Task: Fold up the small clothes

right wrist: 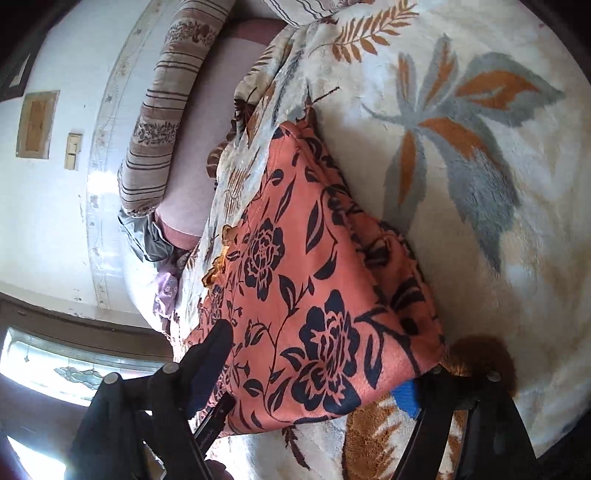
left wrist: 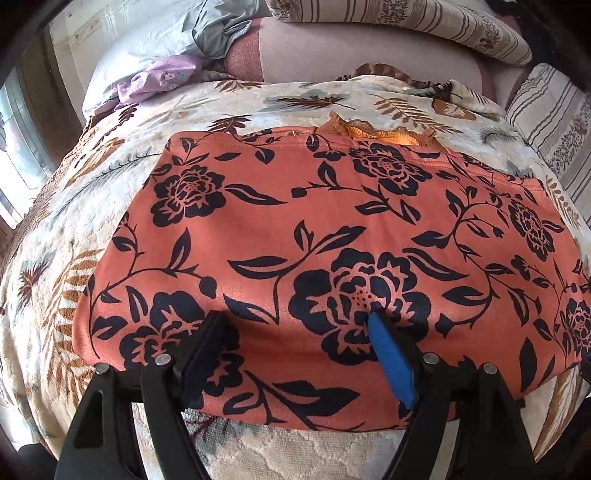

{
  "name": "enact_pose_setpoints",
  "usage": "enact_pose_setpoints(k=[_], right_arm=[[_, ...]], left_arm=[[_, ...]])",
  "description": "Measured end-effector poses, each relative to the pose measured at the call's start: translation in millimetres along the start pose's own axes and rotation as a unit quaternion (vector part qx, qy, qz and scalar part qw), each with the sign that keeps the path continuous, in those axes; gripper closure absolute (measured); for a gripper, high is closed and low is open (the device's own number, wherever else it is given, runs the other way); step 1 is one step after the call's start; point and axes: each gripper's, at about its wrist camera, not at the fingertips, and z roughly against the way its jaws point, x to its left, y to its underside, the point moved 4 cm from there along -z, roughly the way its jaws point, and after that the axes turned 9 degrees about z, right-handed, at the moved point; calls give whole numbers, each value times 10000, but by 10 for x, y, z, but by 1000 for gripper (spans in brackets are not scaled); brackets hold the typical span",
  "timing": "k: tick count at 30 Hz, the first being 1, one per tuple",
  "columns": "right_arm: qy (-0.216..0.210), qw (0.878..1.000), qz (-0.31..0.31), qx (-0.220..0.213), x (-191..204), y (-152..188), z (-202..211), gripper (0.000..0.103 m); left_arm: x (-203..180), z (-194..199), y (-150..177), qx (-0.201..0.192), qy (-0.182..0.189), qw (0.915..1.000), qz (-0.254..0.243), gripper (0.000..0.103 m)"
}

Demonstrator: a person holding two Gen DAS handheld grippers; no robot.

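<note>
An orange garment with dark flower print (left wrist: 314,229) lies folded flat on the leaf-patterned blanket (left wrist: 74,229). An orange lace edge (left wrist: 369,131) sticks out at its far side. My left gripper (left wrist: 299,321) hovers open over the garment's near part, one black finger and one blue-padded finger (left wrist: 388,350) spread wide with nothing pinched. In the right wrist view the same garment (right wrist: 314,280) runs diagonally. My right gripper (right wrist: 312,369) stands open around its near corner, with the black finger (right wrist: 216,350) at one edge and the blue pad (right wrist: 404,400) at the other.
Striped pillows (left wrist: 424,26) lie at the bed's far end, another (left wrist: 554,122) at the right. A grey cloth (left wrist: 218,29) and a purple printed cloth (left wrist: 159,79) sit at the far left. A white wall (right wrist: 44,221) and a window (right wrist: 74,369) border the bed.
</note>
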Motion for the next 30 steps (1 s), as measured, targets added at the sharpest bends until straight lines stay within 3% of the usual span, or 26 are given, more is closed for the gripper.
enact_pose_setpoints(k=[2, 8, 10, 12, 16, 17, 18, 19, 21, 23, 26, 30], right_arm=[[325, 9993, 46, 177, -35, -7, -108, 86], [761, 9964, 334, 146, -43, -15, -129, 89], [723, 9970, 214, 154, -89, -15, -100, 89], [469, 9985, -170, 211, -206, 0, -32, 86], [492, 9979, -330, 243, -359, 2, 257, 72], [431, 9982, -333, 252, -372, -16, 317, 59], [421, 9983, -294, 283, -368, -40, 368, 38], [632, 9975, -196, 232, -350, -87, 435, 34], [862, 9962, 99, -45, -270, -244, 568, 34], [756, 9965, 307, -177, -184, -429, 594, 34], [422, 9965, 674, 248, -51, -722, 280, 34], [580, 9908, 1004, 695, -27, -1089, -316, 34]], left_arm=[[8, 1, -3, -5, -23, 10000, -14, 23], [14, -17, -13, 29, 65, 9999, -75, 22], [21, -17, -11, 62, 122, 9999, -75, 22], [11, -19, -4, 53, 124, 9998, -118, 22], [10, -26, 0, 19, 118, 9999, -98, 21], [10, -25, 2, 9, 119, 9999, -94, 21], [11, -24, 5, -4, 120, 9999, -91, 21], [13, -22, 6, -17, 119, 9999, -92, 21], [16, -18, 13, -33, 126, 9999, -95, 21], [13, -18, 16, -36, 122, 9999, -103, 20], [13, -17, 20, -26, 117, 9999, -91, 20], [15, -19, 14, -9, 117, 9999, -118, 20]])
